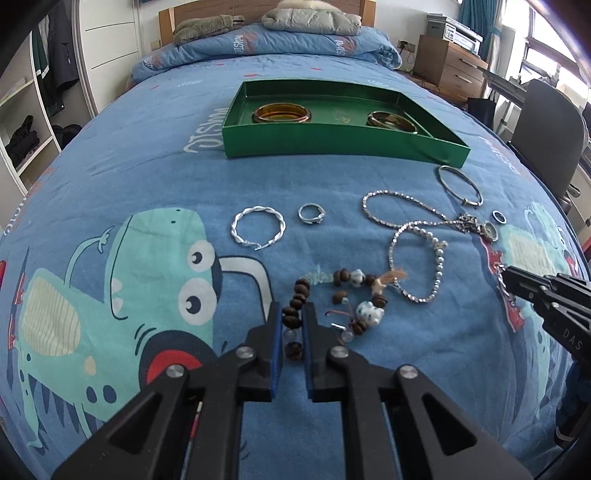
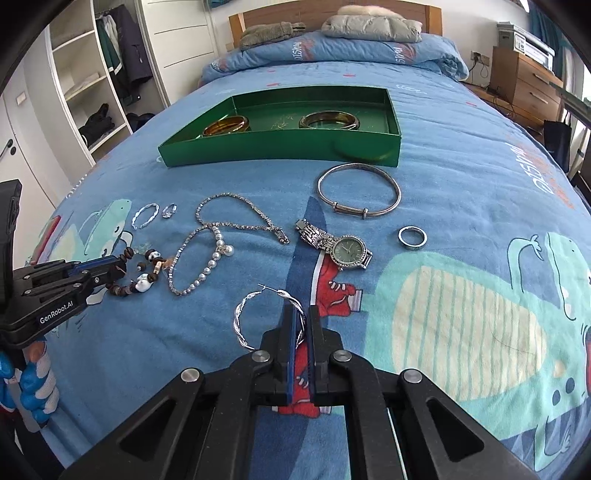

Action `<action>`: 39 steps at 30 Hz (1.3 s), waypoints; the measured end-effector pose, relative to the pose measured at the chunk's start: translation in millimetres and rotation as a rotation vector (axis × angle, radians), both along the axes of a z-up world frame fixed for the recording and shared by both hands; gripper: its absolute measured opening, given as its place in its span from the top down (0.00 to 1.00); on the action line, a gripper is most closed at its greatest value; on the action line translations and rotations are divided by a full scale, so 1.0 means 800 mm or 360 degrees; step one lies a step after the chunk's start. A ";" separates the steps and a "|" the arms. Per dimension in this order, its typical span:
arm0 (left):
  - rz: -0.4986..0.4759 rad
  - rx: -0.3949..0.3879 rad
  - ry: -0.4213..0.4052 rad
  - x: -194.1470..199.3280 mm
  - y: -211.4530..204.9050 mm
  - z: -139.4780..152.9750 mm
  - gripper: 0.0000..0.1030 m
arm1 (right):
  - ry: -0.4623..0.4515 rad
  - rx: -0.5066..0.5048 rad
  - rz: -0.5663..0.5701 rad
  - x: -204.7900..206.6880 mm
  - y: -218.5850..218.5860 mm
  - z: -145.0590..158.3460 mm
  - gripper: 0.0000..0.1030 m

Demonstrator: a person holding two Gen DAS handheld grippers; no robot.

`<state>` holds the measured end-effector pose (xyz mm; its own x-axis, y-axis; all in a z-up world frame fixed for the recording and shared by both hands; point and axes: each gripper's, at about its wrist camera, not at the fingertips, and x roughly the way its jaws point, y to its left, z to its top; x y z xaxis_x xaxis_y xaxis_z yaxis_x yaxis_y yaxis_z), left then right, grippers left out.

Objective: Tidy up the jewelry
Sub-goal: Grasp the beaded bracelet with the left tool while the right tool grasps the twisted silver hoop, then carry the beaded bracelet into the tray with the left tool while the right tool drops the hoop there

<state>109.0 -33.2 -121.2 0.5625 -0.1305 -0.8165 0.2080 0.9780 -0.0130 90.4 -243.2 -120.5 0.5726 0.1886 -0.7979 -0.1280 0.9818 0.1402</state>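
Note:
My left gripper (image 1: pixel 292 310) is shut on a brown wooden bead bracelet (image 1: pixel 295 295) that lies on the blue bedspread; it also shows in the right wrist view (image 2: pixel 118 264). My right gripper (image 2: pixel 302 314) is shut on a twisted silver hoop earring (image 2: pixel 243 314). A green tray (image 1: pixel 332 138) farther up the bed holds two amber bangles (image 1: pixel 281 113). On the bedspread lie a second silver hoop (image 1: pixel 258 228), a ring (image 1: pixel 311 213), a chain necklace (image 2: pixel 236 218), a pearl bracelet (image 2: pixel 207 271), a silver bangle (image 2: pixel 358 194), a watch (image 2: pixel 343 248) and a dark ring (image 2: pixel 412 237).
The bed's folded quilt and jackets (image 2: pixel 369 26) lie at the headboard. A wardrobe (image 2: pixel 92 74) stands to the left. A wooden dresser (image 2: pixel 524 81) and a chair (image 1: pixel 546 125) stand to the right of the bed.

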 end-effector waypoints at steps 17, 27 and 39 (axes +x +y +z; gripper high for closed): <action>0.0009 -0.0025 -0.0256 -0.059 0.007 0.102 0.91 | -0.0220 0.0035 -0.0036 -0.081 -0.002 0.079 0.95; 0.0008 -0.0067 -0.0420 -0.056 0.015 0.179 0.91 | -0.0393 -0.0001 -0.0054 -0.093 -0.011 0.146 0.95; -0.0020 -0.0125 -0.0531 0.025 -0.001 0.262 0.91 | -0.0587 -0.0062 -0.0065 -0.015 -0.015 0.232 0.95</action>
